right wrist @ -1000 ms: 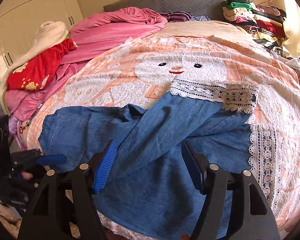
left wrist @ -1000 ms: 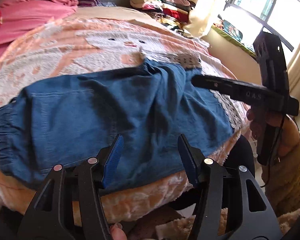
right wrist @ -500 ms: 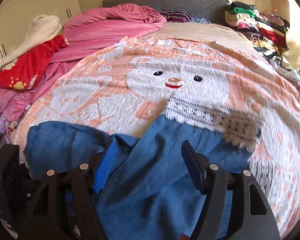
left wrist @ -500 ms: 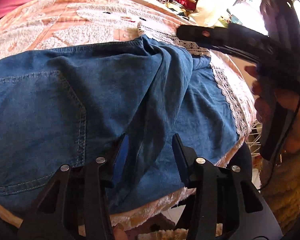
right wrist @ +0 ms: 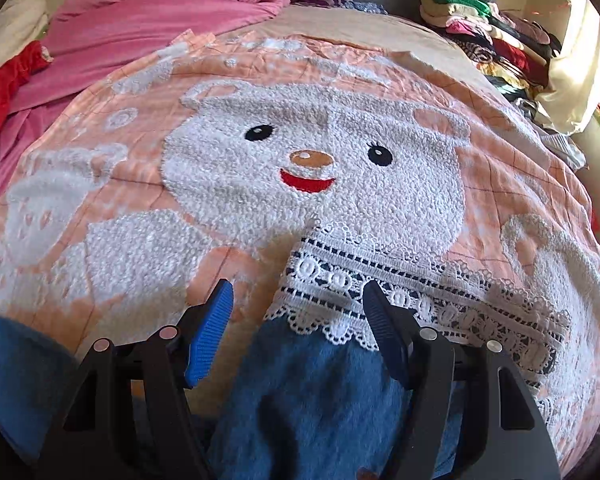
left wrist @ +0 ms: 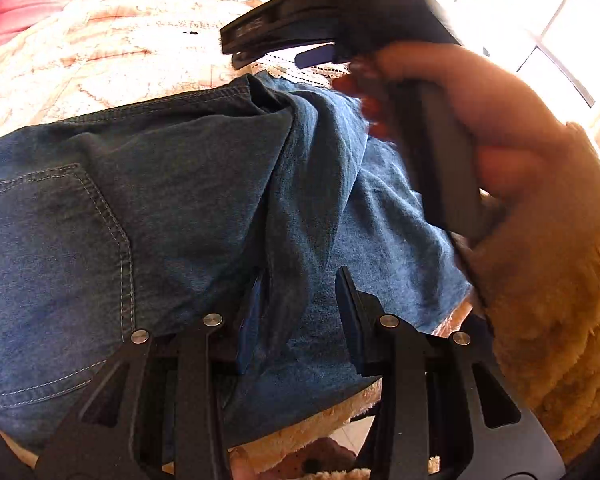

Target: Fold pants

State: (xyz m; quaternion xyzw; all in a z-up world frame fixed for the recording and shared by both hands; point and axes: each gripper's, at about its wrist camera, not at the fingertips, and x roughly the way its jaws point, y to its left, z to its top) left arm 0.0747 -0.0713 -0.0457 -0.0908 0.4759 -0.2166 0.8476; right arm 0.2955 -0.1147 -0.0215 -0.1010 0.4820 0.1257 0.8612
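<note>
Your left gripper [left wrist: 300, 312] presses down with a ridge of the denim pants [left wrist: 148, 216] between its half-closed jaws; your right gripper [right wrist: 300, 320] hovers wide apart over their lace hem [right wrist: 400, 280] ahead.

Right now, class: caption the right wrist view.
Open right gripper poised over the lace cuff of blue denim pants on a bear blanket.

We counted one pair of pants [left wrist: 204, 200] with two lace cuffs [right wrist: 400, 292], one bed [right wrist: 364, 24], one bear quilt [right wrist: 300, 140], one pink blanket [right wrist: 152, 12], one stack of clothes [right wrist: 492, 32] and two hand-held grippers, left [left wrist: 298, 312] and right [right wrist: 298, 320], each with two blue pads [right wrist: 208, 328].
</note>
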